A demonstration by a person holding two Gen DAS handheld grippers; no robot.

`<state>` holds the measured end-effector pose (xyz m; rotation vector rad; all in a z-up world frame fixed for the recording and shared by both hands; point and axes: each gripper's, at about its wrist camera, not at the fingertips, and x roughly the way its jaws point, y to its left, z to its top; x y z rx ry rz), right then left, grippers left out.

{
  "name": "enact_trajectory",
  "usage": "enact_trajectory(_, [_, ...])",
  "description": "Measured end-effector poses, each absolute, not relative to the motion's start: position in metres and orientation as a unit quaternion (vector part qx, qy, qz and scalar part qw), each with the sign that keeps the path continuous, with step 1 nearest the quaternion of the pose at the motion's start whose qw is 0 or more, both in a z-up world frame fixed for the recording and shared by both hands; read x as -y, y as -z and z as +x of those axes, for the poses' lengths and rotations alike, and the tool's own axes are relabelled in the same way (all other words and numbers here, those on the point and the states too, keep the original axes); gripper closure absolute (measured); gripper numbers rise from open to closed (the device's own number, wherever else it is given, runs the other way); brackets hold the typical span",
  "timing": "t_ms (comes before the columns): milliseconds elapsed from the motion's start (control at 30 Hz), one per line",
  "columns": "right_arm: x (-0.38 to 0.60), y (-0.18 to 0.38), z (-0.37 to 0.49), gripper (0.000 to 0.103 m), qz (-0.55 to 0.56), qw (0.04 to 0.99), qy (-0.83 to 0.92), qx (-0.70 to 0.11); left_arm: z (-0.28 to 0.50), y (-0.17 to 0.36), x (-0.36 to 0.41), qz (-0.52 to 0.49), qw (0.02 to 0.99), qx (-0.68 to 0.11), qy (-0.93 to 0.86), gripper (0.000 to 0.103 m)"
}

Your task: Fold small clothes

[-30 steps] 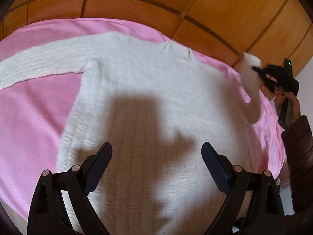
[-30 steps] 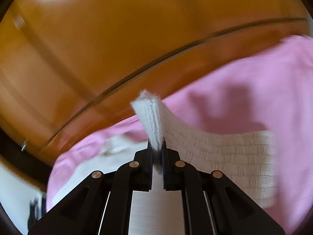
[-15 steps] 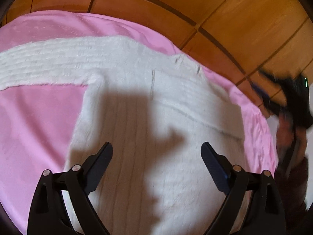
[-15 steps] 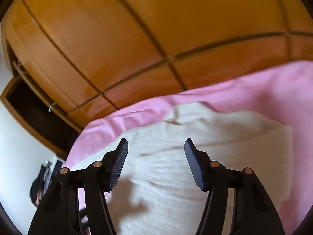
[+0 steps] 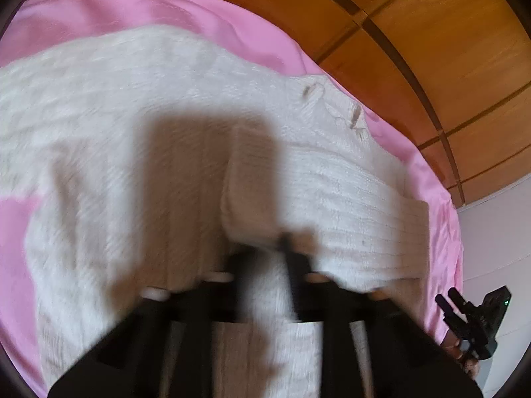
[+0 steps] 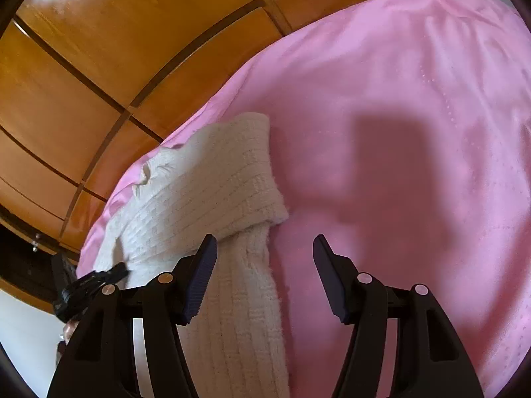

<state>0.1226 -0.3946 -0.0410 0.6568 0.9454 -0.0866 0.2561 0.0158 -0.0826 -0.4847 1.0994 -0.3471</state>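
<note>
A white knitted sweater (image 5: 139,152) is spread flat on a pink bedsheet (image 5: 205,23), with one sleeve (image 5: 335,199) folded across the body so that its cuff lies near the middle of the chest. The other sleeve is stretched out toward the left edge of the left wrist view. In the right wrist view the folded sleeve (image 6: 212,192) is seen as a thick band lying over the side of the sweater (image 6: 245,315), with bare pink bedsheet (image 6: 415,132) beside it.

The left hand-held gripper (image 5: 265,285) is blurred; its fingers are drawn close together over the knit just below the cuff, and a strip of white fabric shows between them, but whether the fabric is pinched cannot be told. The right hand-held gripper (image 6: 265,282) is spread wide apart and holds nothing; its left finger (image 6: 199,282) hangs over the sweater's edge, its right finger over the sheet.

Wooden panels (image 6: 99,49) stand behind the bed.
</note>
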Motion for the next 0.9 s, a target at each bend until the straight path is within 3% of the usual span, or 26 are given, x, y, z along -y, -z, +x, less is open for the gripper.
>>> enact_trajectory(167, [0.367, 0.033, 0.157, 0.044, 0.277, 0.855, 0.012, -0.439, 0.263, 0.053, -0.025, -0.222, 0.843, -0.465, 0.155, 0.098])
enact_trajectory(300, [0.331, 0.045, 0.192, 0.044, 0.216, 0.862, 0.012, -0.458, 0.273, 0.061, -0.024, -0.179, 0.848, -0.483, 0.125, 0.097])
enact_trajectory(400, [0.306, 0.075, 0.211, 0.044, 0.168, 0.85, 0.038, -0.498, 0.272, 0.077, -0.026, -0.138, 0.858, -0.49, 0.072, 0.086])
enact_trajectory(467, [0.286, 0.084, 0.209, 0.034, 0.105, 0.863, 0.054, -0.492, 0.268, 0.08, -0.033, -0.152, 0.857, -0.486, 0.076, 0.08])
enact_trajectory(500, [0.276, 0.086, 0.207, 0.033, 0.075, 0.87, 0.065, -0.484, 0.264, 0.078, -0.038, -0.165, 0.855, -0.485, 0.08, 0.072])
enact_trajectory(533, [0.27, 0.087, 0.206, 0.031, 0.059, 0.873, 0.072, -0.478, 0.26, 0.076, -0.042, -0.177, 0.854, -0.481, 0.084, 0.055])
enact_trajectory(567, [0.264, 0.09, 0.203, 0.029, 0.041, 0.878, 0.081, -0.47, 0.254, 0.073, -0.049, -0.188, 0.856, -0.473, 0.084, 0.048])
enact_trajectory(833, [0.259, 0.097, 0.208, 0.02, 0.036, 0.882, 0.088, -0.461, 0.184, 0.065, -0.165, -0.305, 0.85, -0.428, 0.041, 0.048])
enact_trajectory(900, [0.258, 0.098, 0.209, 0.02, 0.033, 0.883, 0.088, -0.46, 0.163, 0.071, -0.208, -0.34, 0.848, -0.407, -0.002, 0.042])
